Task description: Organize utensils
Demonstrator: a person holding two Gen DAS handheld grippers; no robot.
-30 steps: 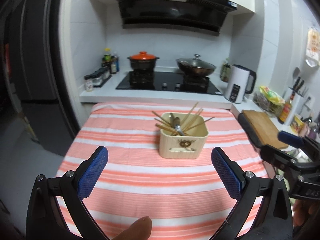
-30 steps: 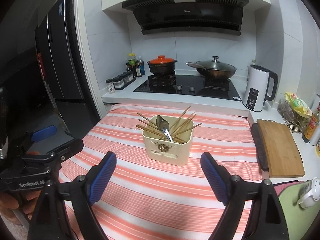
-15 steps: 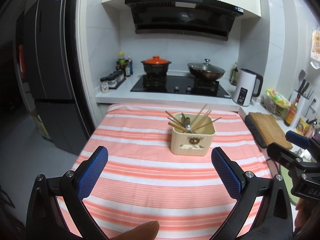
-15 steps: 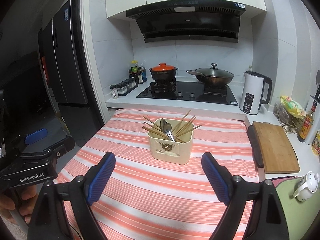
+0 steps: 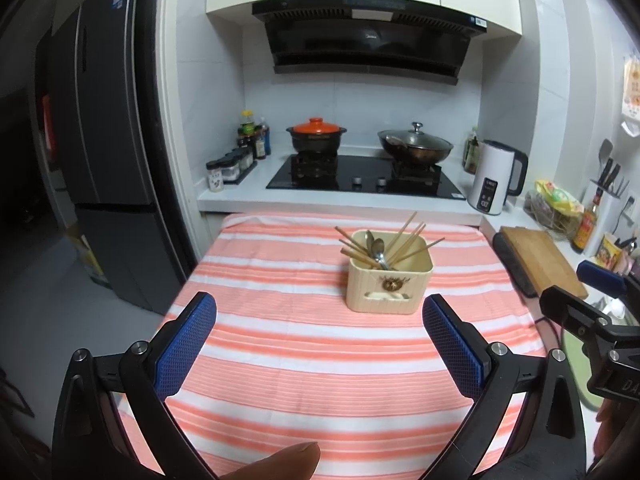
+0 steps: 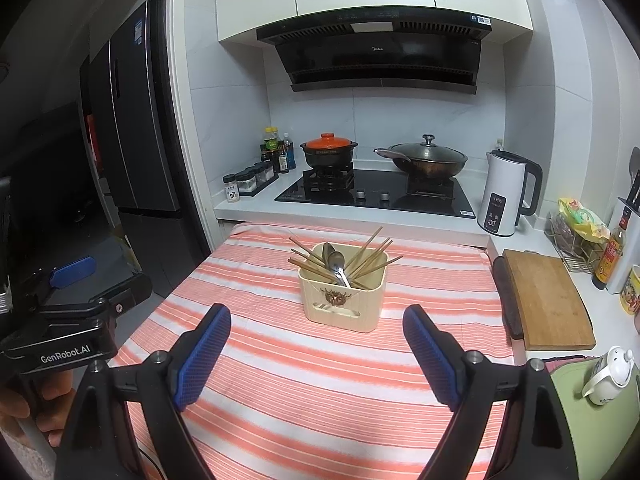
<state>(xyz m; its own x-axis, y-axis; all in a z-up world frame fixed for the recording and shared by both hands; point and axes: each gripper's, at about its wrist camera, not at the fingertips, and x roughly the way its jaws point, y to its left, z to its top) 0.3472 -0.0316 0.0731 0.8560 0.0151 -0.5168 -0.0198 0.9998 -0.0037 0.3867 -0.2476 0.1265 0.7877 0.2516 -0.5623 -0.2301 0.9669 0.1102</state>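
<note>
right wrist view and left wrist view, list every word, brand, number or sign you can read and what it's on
"GenRobot.AI": on the body of the left gripper, seen in the right wrist view.
"100": on the display of the white kettle.
"Midea": faint logo on the range hood.
"DA", cut off: on the right gripper body at the left view's edge.
Too small or blurred: fridge sticker, hood stickers, bottle and jar labels, wall poster.

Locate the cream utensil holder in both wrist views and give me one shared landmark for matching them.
Left wrist: the cream utensil holder stands right of centre on the striped cloth.
Right wrist: the same holder stands near centre, between the two blue fingers.
Shared landmark: the white kettle on the counter behind it.
</note>
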